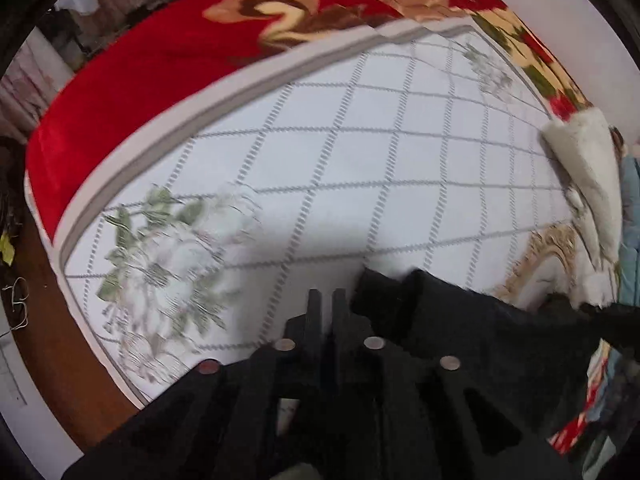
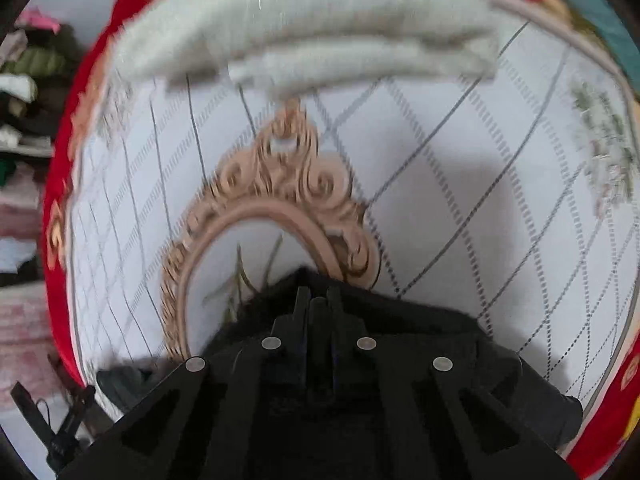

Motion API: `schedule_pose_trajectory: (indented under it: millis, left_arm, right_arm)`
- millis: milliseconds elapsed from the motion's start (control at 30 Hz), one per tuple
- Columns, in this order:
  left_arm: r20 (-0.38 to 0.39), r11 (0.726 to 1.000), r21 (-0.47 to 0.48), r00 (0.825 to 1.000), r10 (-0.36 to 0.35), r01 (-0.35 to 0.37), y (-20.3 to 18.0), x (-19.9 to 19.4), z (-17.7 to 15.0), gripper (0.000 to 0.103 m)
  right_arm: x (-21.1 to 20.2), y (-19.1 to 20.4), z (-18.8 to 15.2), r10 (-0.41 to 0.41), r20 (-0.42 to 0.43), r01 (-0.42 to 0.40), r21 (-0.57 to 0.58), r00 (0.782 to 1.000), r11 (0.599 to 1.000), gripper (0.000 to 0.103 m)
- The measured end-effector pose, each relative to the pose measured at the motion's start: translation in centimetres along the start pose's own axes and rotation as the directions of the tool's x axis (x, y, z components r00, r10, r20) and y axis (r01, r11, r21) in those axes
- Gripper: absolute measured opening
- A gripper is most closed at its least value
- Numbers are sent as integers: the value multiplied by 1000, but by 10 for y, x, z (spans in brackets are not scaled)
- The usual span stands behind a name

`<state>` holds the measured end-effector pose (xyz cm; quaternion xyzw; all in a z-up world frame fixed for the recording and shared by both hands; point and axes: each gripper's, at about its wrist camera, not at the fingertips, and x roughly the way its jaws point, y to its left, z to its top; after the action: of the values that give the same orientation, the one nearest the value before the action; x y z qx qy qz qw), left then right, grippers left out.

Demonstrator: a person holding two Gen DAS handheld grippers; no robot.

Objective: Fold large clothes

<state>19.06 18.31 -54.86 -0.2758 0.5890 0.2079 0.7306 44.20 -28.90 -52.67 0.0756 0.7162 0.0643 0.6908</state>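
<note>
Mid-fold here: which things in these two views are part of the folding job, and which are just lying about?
Job:
- black garment, at both grippers
- left gripper, jaws nearly closed
- right gripper, closed on the garment
- white quilted bedcover, the work surface

Lying about:
- folded white fluffy item
- red floral blanket
- clothes pile

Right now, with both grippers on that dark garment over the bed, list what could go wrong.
The right gripper pinches only an edge of the dark garment, so it may slip. The left gripper looks shut beside the cloth; its grip is unclear. The folded white garment lies ahead and could get dragged.
</note>
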Motion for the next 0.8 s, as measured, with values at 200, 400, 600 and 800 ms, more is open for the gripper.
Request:
schedule_pose_trajectory:
  millis: [200, 400, 600, 800]
  left_arm:
    - [-51, 987, 29, 986, -157, 158, -28, 12, -7, 96]
    - [-63, 987, 74, 988, -138, 142, -50, 42, -4, 59]
    - [-8, 977, 170, 992, -126, 125, -70, 31, -12, 10]
    - [-14, 981, 114, 988, -157, 157, -55, 33, -9, 10]
  right_arm:
    - [-12, -3, 0, 59, -16, -59, 33, 998, 998, 28]
    - [-5, -10, -6, 64, -28, -62, 66, 998, 996, 30]
    - [-6, -7, -8, 50, 1, -50, 44, 999, 998, 13]
    - [-24, -12, -12, 7, 103, -16, 87, 995, 996, 7]
